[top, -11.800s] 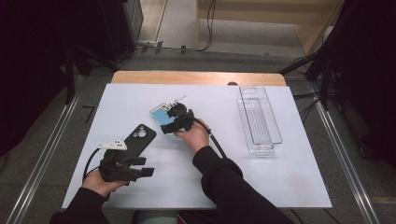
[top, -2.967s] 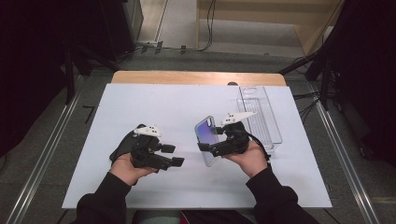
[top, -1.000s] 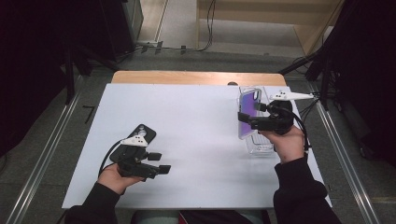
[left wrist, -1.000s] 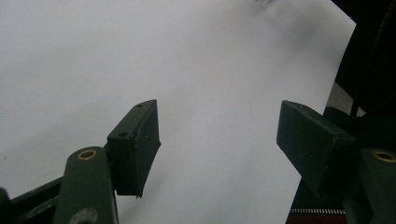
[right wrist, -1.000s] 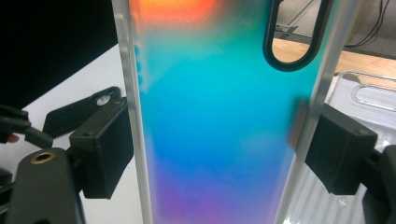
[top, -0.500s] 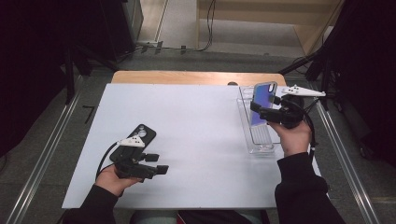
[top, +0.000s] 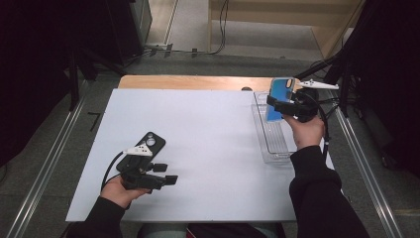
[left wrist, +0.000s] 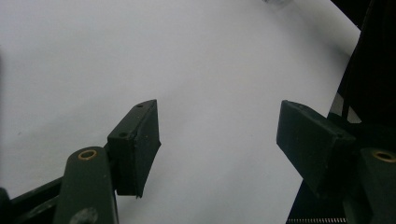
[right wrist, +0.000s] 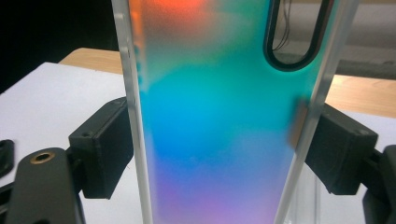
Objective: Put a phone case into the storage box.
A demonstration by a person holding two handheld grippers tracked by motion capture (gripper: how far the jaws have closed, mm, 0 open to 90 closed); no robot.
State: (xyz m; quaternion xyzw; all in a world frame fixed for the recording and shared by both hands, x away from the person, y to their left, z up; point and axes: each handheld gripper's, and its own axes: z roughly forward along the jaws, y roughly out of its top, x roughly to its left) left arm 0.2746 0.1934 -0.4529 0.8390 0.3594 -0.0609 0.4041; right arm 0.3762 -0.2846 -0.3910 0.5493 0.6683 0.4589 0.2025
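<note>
My right gripper [top: 275,105] is shut on an iridescent phone case [top: 278,98], holding it upright over the far end of a clear plastic tray [top: 273,144] at the table's right. In the right gripper view the phone case [right wrist: 219,121] shimmers blue, green and purple, clamped on both long edges by the pads [right wrist: 100,149], with its camera cut-out at the top right. My left gripper [top: 166,174] rests low near the front left of the white table, open with nothing between its fingers [left wrist: 135,144]. A black phone case [top: 148,145] lies flat just behind it.
The white table sheet [top: 208,134] spreads between the two hands. A wooden strip [top: 193,82] runs along the far edge. Metal rails [top: 44,168] flank the table on the floor, and dark stands and cables crowd the back right.
My right gripper has carried the iridescent phone case from the table's middle to the right and farther back, over the clear tray. The left gripper drew back toward the front left, off the black case.
</note>
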